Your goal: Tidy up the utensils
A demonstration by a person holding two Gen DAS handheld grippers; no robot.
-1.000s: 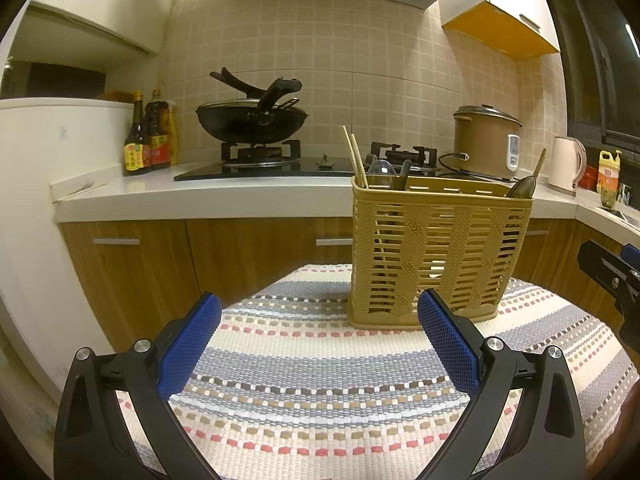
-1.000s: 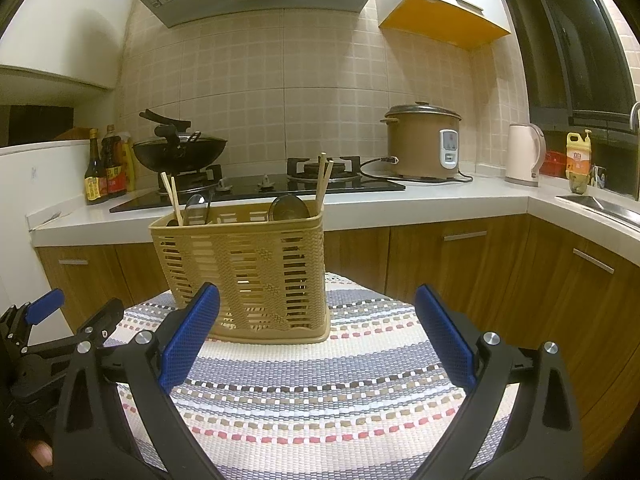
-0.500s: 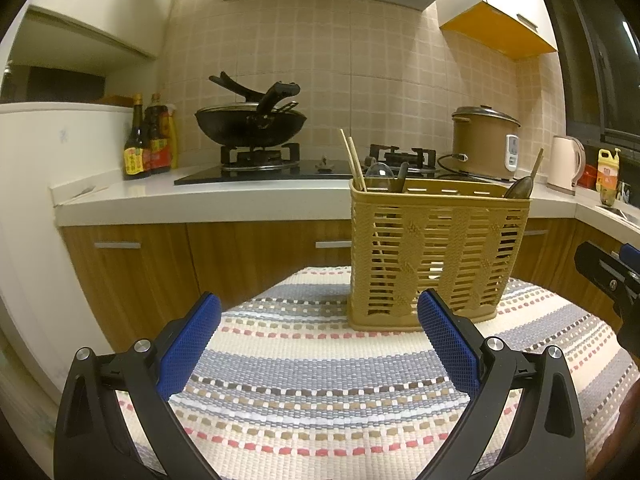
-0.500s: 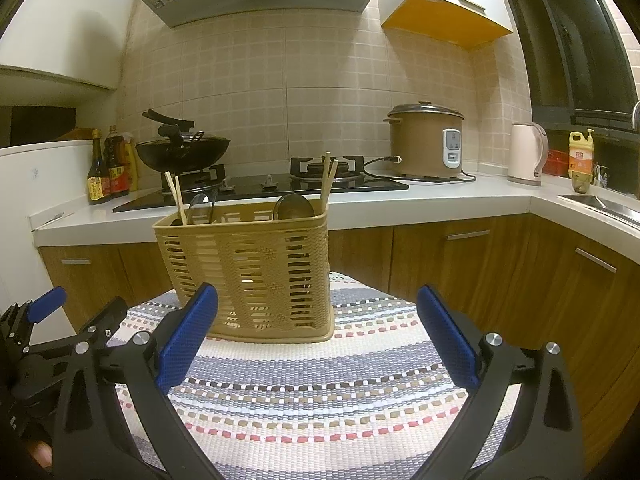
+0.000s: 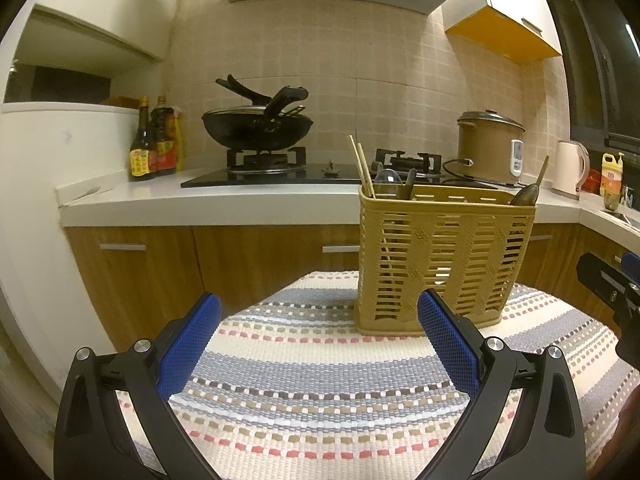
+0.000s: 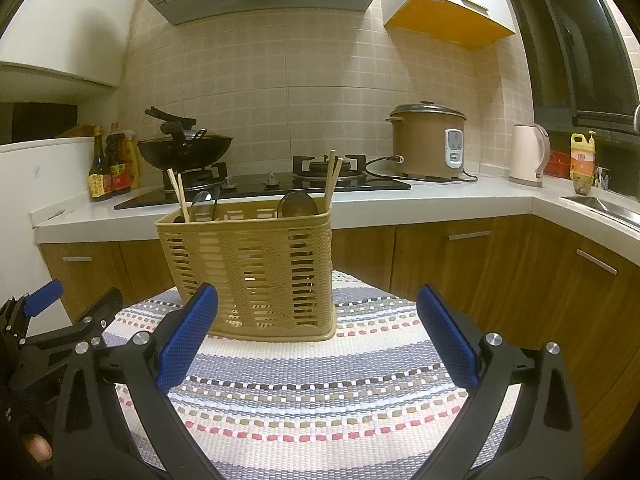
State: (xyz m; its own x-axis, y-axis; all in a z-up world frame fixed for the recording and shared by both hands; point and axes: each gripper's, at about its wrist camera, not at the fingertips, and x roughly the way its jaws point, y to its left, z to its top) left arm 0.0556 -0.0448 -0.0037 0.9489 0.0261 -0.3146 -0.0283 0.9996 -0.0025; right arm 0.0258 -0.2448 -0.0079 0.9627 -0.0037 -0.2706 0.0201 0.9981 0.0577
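Note:
A tan slatted utensil basket (image 5: 444, 256) stands on the striped woven mat (image 5: 320, 392). It also shows in the right wrist view (image 6: 256, 272). It holds chopsticks (image 5: 362, 166) and spoons (image 5: 524, 194) upright; chopsticks (image 6: 332, 178) and a spoon (image 6: 298, 204) show from the right too. My left gripper (image 5: 318, 340) is open and empty, low over the mat, short of the basket's left front. My right gripper (image 6: 316, 336) is open and empty, in front of the basket's right side.
Behind the table runs a white counter with a wok (image 5: 256, 128) on a gas hob, sauce bottles (image 5: 154, 144), a rice cooker (image 6: 430, 140), a kettle (image 6: 528, 154) and a sink (image 6: 600, 204) at right. A white fridge (image 5: 32, 200) stands at left.
Both grippers have lowered slightly and stay open and empty. The basket and the utensils in it have not moved.

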